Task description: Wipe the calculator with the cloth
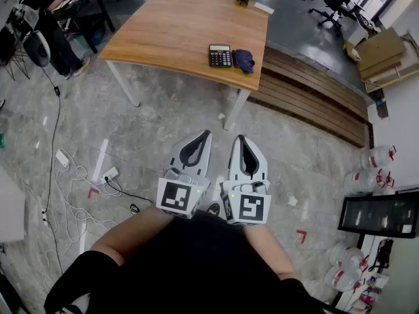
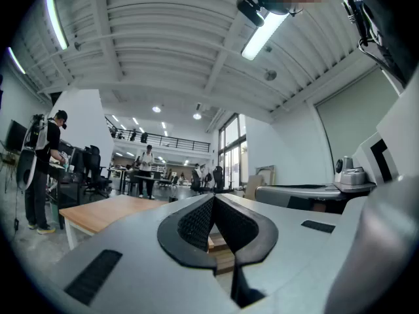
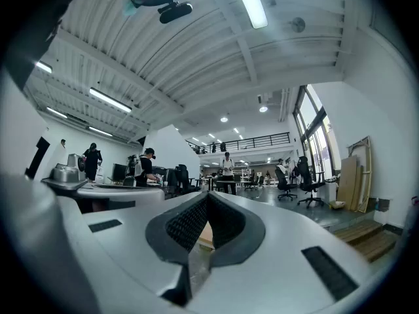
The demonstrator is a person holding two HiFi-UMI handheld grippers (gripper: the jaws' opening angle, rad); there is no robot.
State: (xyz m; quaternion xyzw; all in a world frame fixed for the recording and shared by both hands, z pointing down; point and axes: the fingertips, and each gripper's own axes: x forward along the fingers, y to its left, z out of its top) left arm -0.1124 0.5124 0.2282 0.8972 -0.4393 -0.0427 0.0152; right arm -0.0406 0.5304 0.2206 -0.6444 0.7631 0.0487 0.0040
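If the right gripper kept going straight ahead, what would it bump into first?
Probably the wooden table, at its near edge by the blue cloth. Only floor shows between it and the right gripper. Its height against the tabletop is unclear.

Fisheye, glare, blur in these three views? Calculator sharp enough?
Head view: mild wide-angle bend, even light, calculator and cloth sharp but small on the table. Left gripper view: heavy fisheye, dark corners, ceiling lamp blown out. Right gripper view: same fisheye and dark corners, strip light glaring at top; no motion blur.
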